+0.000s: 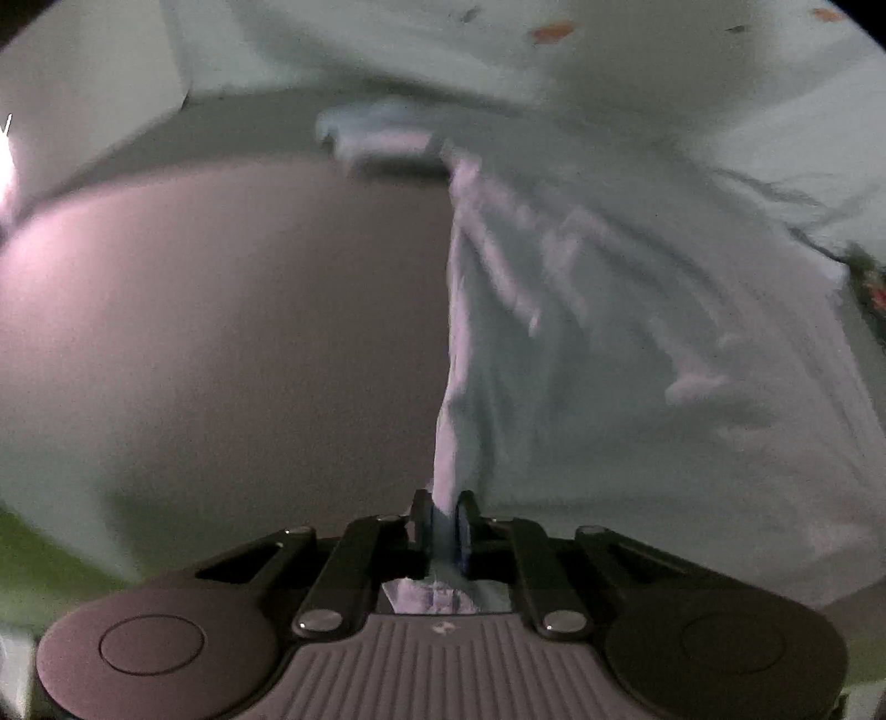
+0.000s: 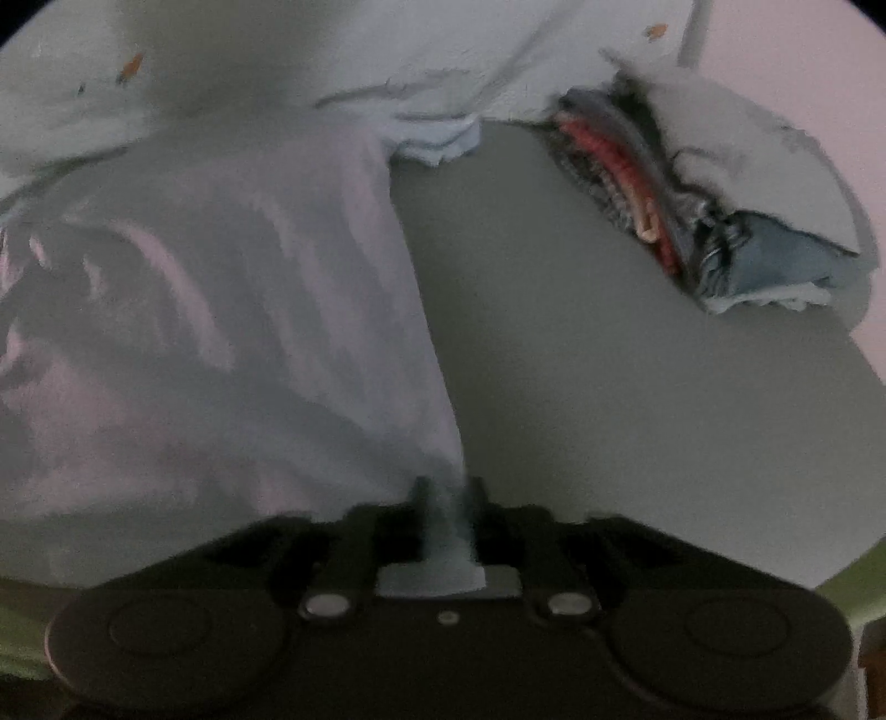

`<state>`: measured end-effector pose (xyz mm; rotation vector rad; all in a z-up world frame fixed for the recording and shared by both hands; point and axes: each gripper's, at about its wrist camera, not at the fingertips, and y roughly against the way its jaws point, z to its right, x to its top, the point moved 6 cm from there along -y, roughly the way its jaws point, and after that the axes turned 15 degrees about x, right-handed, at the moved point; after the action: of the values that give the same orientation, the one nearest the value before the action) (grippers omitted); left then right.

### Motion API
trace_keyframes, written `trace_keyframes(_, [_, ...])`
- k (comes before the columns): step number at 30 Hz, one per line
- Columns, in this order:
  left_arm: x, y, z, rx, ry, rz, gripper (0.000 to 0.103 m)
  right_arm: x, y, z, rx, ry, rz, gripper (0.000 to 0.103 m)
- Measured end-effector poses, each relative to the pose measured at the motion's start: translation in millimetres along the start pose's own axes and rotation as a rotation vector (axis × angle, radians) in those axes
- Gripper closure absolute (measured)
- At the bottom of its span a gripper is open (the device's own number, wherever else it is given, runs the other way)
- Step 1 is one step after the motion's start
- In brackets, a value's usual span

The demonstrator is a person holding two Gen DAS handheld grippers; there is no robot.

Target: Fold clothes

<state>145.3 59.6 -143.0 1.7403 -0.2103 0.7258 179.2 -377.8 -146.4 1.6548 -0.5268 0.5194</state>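
A pale, whitish-blue garment [image 1: 609, 332] lies crumpled on a grey table [image 1: 221, 332]. One of its edges is drawn up in a taut ridge to my left gripper [image 1: 443, 520], which is shut on that bunched edge. In the right wrist view the same garment [image 2: 221, 304] spreads to the left. Its near corner runs between the fingers of my right gripper [image 2: 448, 498], which pinch it. A light-blue hem or cuff [image 2: 437, 138] shows at the garment's far end.
A stack of folded clothes [image 2: 747, 260], grey, red and denim blue, sits at the table's far right. Pale cloth with small orange marks [image 1: 498, 50] fills the far side. Bare table [image 2: 609, 360] lies between the garment and the stack. A green surface [image 1: 33, 565] shows past the near edge.
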Motion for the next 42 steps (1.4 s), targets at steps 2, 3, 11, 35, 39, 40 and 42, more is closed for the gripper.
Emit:
trace_keyframes(2, [12.7, 0.9, -16.1, -0.011, 0.031, 0.012, 0.074, 6.6, 7.5, -18.2, -0.019, 0.039, 0.034, 0.044])
trace_keyframes(3, [19.6, -2.2, -26.2, -0.013, 0.049, 0.014, 0.066, 10.7, 9.8, -27.3, -0.036, 0.057, 0.041, 0.041])
trace_keyframes(11, [95.9, -75.7, -107.1, -0.19, 0.073, -0.009, 0.049, 40.9, -7.7, -177.3, -0.047, 0.093, 0.115, 0.014])
trace_keyframes(35, [262.1, -240.3, -60.2, -0.38, 0.206, -0.082, 0.006, 24.1, -81.0, -439.2, 0.122, 0.262, -0.178, 0.039])
trace_keyframes(39, [267.4, -244.7, -57.3, -0.297, 0.192, -0.048, 0.047, 16.4, -80.8, -449.1, 0.153, 0.305, -0.207, 0.068])
trace_keyframes(40, [269.1, -246.4, -57.4, -0.265, 0.178, -0.039, 0.065, 14.2, -81.8, -452.5, 0.172, 0.309, -0.217, 0.076])
trace_keyframes(42, [270.7, -250.4, -60.3, -0.233, 0.162, -0.051, 0.092, 14.6, -80.8, -454.3, 0.171, 0.338, -0.209, 0.084])
